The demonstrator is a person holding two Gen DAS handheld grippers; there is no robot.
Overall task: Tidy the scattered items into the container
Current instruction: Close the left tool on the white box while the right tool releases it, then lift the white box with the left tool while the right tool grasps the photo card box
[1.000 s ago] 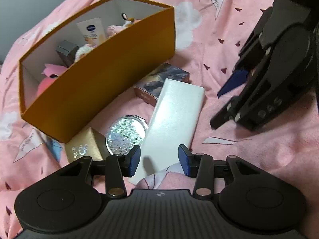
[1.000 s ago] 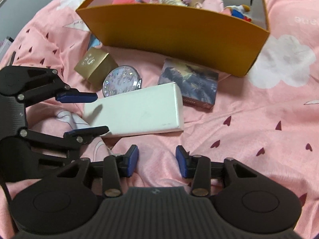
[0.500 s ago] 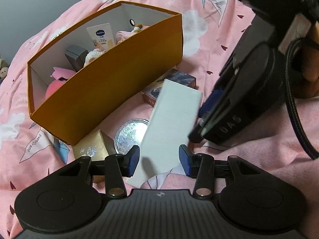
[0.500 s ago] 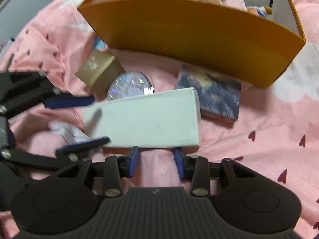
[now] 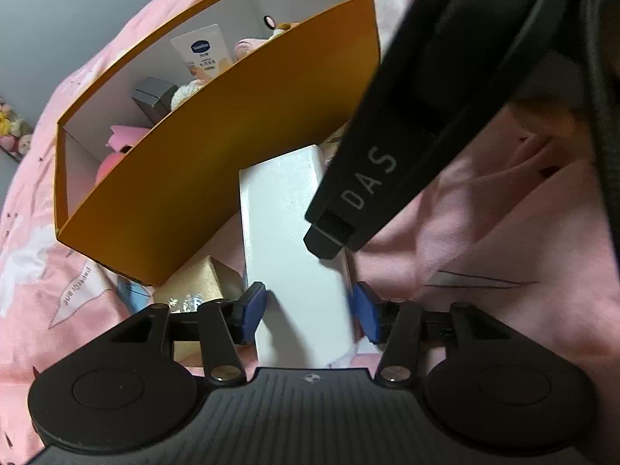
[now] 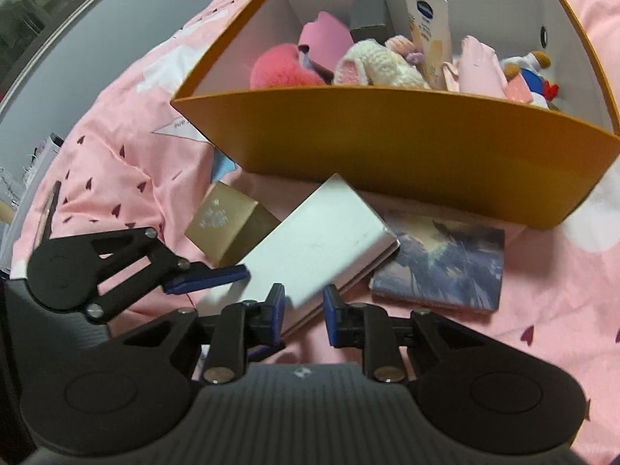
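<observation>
- Left wrist view: the long white box point(image 5: 288, 240) lies on the pink bedspread point(image 5: 484, 232), its far end raised toward the orange cardboard box point(image 5: 232, 147), its near end between the blue pads of the left tool point(image 5: 308, 312).
- The left tool is spreading, its pads just beside the white box's long sides; whether they touch it I cannot tell.
- The right tool point(image 6: 304, 310) comes at the same box from the side; its pads are drawing together with the box's long edge between them, a gap still showing on the right.
- In the left view the right tool's black body point(image 5: 407, 135) crosses over the white box.
- Beside the white box lie a small gold carton point(image 6: 228, 223) and a flat box with a dark blue picture point(image 6: 441, 263), both near the orange box's front wall.
- Inside the orange box sit a cream tube point(image 6: 428, 27), a grey box point(image 6: 368, 13), a pink pompom point(image 6: 279, 71), a crocheted toy point(image 6: 372, 64) and a small plush figure point(image 6: 533, 73).
</observation>
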